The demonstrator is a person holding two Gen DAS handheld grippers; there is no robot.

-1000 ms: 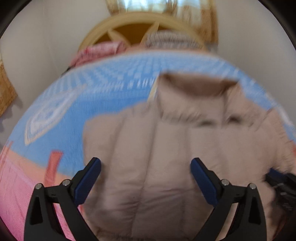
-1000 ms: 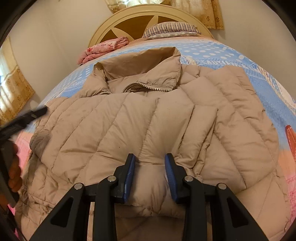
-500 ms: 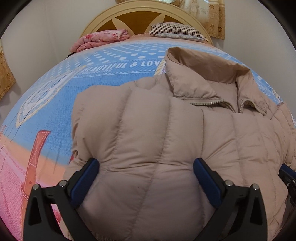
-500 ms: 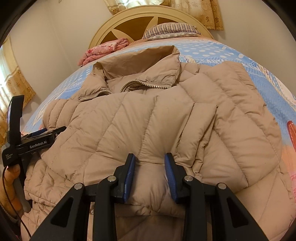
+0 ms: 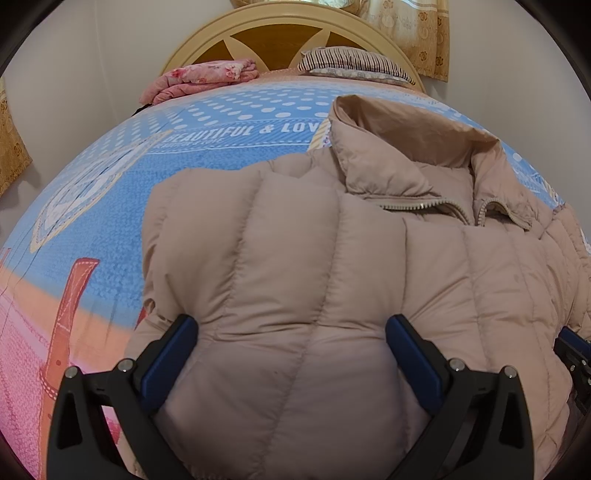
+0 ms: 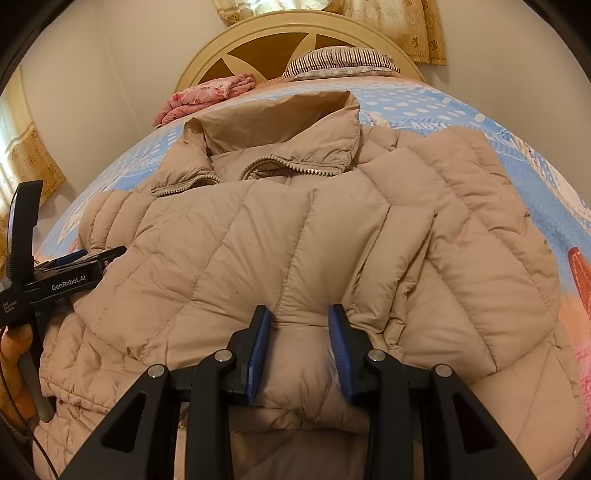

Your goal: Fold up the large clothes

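Nearest the right wrist camera, the right gripper [image 6: 298, 349] has its jaws closed on a puffed fold of the beige quilted jacket [image 6: 295, 236], pinching the fabric at the hem end. In the left wrist view, the left gripper [image 5: 291, 354] has its jaws spread wide, one blue pad at 7 o'clock and the other at 5 o'clock, with the jacket's padded panel [image 5: 295, 277] bulging between them and gripped by neither. From the right wrist view the left gripper [image 6: 70, 266] sits at 9 o'clock, at the jacket's edge, with the person's hand [image 6: 16, 341] below it.

The jacket lies spread on the bed [image 5: 184, 170], a folded-over sleeve [image 6: 399, 258] resting on its front toward 3 o'clock. Farther up, its collar [image 6: 288, 125] stands open with the zipper [image 6: 291, 164] parted beneath it.

Around the jacket, the blue dotted bedspread [image 6: 424, 103] shows printed lettering [image 5: 240, 131] at 11 o'clock in the left view. Beyond, a pink folded blanket [image 6: 210, 92] lies at 11 o'clock and a striped pillow [image 6: 340, 61] at 12 o'clock, both against the round wooden headboard [image 6: 280, 40]. Gold curtains [image 6: 417, 29] hang behind it.
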